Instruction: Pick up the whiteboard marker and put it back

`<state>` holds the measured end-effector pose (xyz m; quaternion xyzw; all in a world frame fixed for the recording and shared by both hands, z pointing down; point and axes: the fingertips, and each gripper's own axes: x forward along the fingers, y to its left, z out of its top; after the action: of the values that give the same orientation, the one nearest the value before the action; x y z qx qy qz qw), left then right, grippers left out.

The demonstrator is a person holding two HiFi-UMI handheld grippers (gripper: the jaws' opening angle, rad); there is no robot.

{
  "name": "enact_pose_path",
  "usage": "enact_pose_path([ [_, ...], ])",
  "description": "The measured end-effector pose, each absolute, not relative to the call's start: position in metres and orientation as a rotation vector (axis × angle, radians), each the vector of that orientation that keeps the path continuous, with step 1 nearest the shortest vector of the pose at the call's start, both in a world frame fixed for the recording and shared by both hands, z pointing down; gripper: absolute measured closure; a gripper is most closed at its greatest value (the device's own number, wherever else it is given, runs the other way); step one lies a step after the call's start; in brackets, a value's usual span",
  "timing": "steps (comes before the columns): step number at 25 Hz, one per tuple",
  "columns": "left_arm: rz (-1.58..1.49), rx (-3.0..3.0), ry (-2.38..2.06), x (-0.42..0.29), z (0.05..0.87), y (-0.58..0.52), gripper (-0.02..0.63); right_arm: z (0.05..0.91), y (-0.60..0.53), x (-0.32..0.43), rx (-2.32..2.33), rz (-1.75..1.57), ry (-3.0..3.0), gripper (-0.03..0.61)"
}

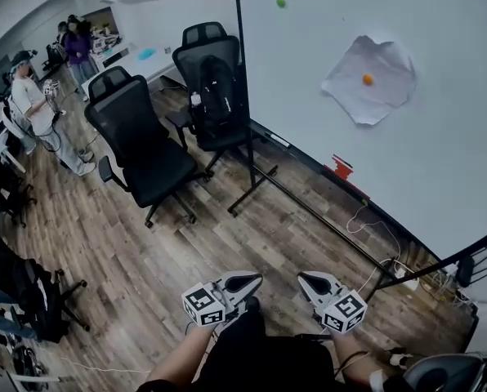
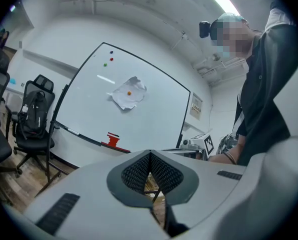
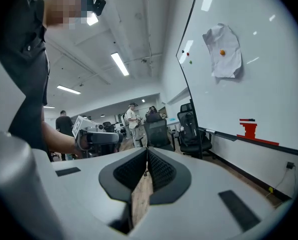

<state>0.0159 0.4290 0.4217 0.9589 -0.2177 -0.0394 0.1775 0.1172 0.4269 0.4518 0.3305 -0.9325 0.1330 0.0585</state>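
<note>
A whiteboard (image 1: 440, 153) on a black stand fills the right of the head view. A small white marker-like stick (image 1: 279, 141) lies on its tray, also seen in the left gripper view (image 2: 71, 131) and the right gripper view (image 3: 210, 131). A red block (image 1: 341, 167) sits farther along the tray. A crumpled paper (image 1: 368, 80) is held on the board by an orange magnet. My left gripper (image 1: 245, 282) and right gripper (image 1: 311, 282) hang low by my body, well short of the board. Both are shut with nothing between their fingers (image 2: 150, 155) (image 3: 147, 160).
Two black office chairs (image 1: 141, 141) stand left of the board, one with a backpack (image 1: 217, 88). The stand's foot (image 1: 252, 190) and cables (image 1: 374, 231) lie on the wood floor. A person (image 1: 39, 113) stands far left by the desks.
</note>
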Motion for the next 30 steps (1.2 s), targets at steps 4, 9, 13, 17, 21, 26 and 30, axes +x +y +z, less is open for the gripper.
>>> enact_pose_path([
  [4, -0.112, 2.712, -0.581, 0.001, 0.424, 0.376, 0.601, 0.447, 0.378, 0.104, 1.033, 0.388, -2.803, 0.558],
  [9, -0.160, 2.724, -0.550, -0.019, 0.424, 0.308, 0.601, 0.445, 0.319, 0.090, 1.082, 0.370, -2.771, 0.558],
  [13, -0.172, 2.725, -0.518, -0.035, 0.427, 0.264, 0.601, 0.442, 0.278, 0.076, 1.118, 0.338, -2.738, 0.558],
  [17, -0.187, 2.710, -0.503, -0.035, 0.428, 0.232, 0.601, 0.441, 0.253, 0.079, 1.148, 0.328, -2.722, 0.558],
  [21, -0.168, 2.699, -0.494, -0.014, 0.434, 0.198, 0.601, 0.445, 0.225, 0.104, 1.169, 0.321, -2.687, 0.558],
  [26, -0.143, 2.677, -0.534, -0.003, 0.444, 0.150, 0.601, 0.449, 0.179, 0.127, 1.175, 0.328, -2.679, 0.558],
  [30, -0.105, 2.651, -0.599, 0.007, 0.454, 0.109, 0.601, 0.464, 0.136, 0.137, 1.106, 0.356, -2.700, 0.558],
])
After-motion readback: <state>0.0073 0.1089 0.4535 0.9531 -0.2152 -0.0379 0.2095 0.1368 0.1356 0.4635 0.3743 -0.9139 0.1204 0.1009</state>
